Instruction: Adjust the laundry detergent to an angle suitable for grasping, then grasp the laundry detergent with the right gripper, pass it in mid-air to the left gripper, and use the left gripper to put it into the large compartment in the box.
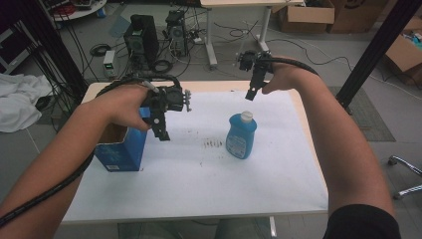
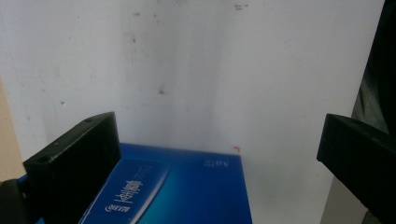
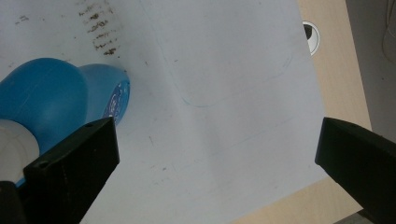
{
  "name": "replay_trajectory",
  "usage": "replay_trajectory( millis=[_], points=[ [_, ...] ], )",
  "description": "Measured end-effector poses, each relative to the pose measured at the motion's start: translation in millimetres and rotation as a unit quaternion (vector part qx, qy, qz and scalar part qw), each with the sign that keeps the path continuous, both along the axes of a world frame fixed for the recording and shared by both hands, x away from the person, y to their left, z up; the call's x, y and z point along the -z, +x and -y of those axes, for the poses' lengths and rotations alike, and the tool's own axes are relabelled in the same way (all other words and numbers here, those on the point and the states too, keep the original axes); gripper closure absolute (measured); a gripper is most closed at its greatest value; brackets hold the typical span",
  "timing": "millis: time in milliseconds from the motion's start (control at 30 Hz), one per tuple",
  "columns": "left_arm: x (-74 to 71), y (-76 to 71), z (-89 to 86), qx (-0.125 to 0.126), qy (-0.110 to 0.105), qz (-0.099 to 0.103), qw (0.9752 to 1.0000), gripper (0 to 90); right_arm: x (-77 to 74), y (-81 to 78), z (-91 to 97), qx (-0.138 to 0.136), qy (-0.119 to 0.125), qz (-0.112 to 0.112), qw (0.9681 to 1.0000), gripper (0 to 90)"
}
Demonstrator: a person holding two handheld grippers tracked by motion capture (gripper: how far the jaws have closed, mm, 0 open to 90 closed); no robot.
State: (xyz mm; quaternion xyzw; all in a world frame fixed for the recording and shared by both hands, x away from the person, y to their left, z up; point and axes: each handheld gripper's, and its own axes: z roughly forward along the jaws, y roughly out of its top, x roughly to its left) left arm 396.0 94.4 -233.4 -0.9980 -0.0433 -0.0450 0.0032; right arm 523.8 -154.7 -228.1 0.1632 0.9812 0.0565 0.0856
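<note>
White paper sheet (image 1: pixel 199 174) covers most of a pale wooden worktop (image 1: pixel 303 114); beyond it, computer towers (image 1: pixel 142 37), cables and cardboard boxes (image 1: pixel 306 15) on a grey floor. High view: left gripper (image 1: pixel 160 130) hangs above the sheet just beside an open-topped blue carton (image 1: pixel 122 149) at the sheet's left edge, jaws pointing down. Right gripper (image 1: pixel 250 93) held up over the far side, well apart from a blue bottle (image 1: pixel 241 137) with a white cap standing near the middle. Dark smudges (image 1: pixel 214 144) on the paper between carton and bottle.

Left gripper view: both black jaws spread wide, nothing between them; the blue carton (image 2: pixel 187 186) sits low, partly behind the left jaw, printed side facing up.

Right gripper view: jaws released, wide apart, empty. The blue bottle (image 3: pixel 56 98) lies at the left, its cap tucked behind the left jaw; bare sheet (image 3: pixel 224 93) fills the gap, worktop edge (image 3: pixel 336 70) at right.
</note>
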Motion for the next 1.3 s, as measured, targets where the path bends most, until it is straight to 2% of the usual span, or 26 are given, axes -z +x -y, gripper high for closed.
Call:
replay_trajectory(
  millis=[400, 667, 833, 967, 1100, 1300],
  points=[
    [-5.5, -7.2, 0.9, -0.004, -0.004, 0.0, 1.0, 0.1, -2.1, -2.5, -0.6, 0.003, -0.001, 0.007, 1.0, 0.0],
    [-3.9, -8.1, -6.8, -0.014, -0.008, 0.004, 0.9999, 0.1, -0.3, -2.6, -4.7, 0.001, -0.004, 0.009, 0.9999, 0.0],
    [-8.2, -9.7, -11.5, -0.022, -0.023, 0.004, 0.9995, 0.1, -3.7, 2.1, -7.2, 0.005, -0.004, 0.009, 0.9999, 0.0],
    [-7.5, -9.4, -11.1, -0.024, -0.016, 0.005, 0.9996, 0.1, -1.5, 4.5, -7.2, 0.005, -0.007, 0.008, 0.9999, 0.0],
    [-6.2, -9.8, -9.4, -0.018, -0.018, 0.003, 0.9997, 0.1, 0.9, 4.5, -7.2, 0.008, -0.012, 0.008, 0.9999, 0.0],
    [-1.1, -9.9, -8.4, -0.007, -0.012, -0.005, 0.9999, 0.1, -1.2, 8.0, -4.3, 0.01, -0.004, 0.006, 0.9999, 0.0]
  ],
)
